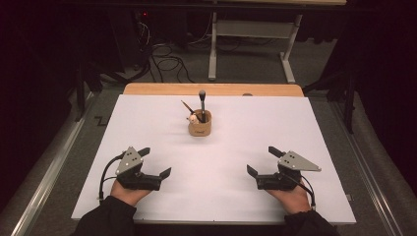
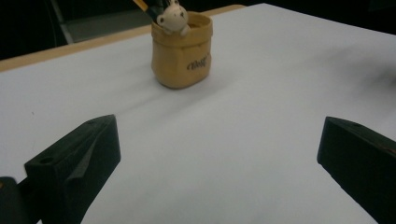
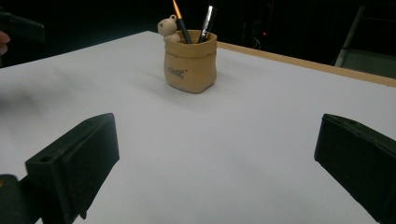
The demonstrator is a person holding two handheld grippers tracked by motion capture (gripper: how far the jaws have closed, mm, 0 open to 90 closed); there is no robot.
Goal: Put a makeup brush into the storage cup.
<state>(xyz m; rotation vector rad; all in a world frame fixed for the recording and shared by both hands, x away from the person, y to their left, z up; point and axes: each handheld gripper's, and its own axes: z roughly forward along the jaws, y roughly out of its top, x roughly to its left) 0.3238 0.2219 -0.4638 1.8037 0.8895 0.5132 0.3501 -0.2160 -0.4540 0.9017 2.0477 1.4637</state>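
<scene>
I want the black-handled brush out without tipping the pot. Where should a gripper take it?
Grip the black-handled brush on its upright shaft above the pot, coming from the right, probably with the right gripper: the small bear figure and the other brush crowd its left.

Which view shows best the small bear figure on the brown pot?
The left gripper view: the bear figure is near and faces the camera at the pot rim. The right gripper view shows it partly behind the pot; in the high view it is a tiny pale spot.

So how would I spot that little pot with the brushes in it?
Look at the white table, toward its far middle. A small tan sack-shaped pot stands there alone, well ahead of both grippers. A tiny bear figure peeks over its rim, beside two brushes.
</scene>
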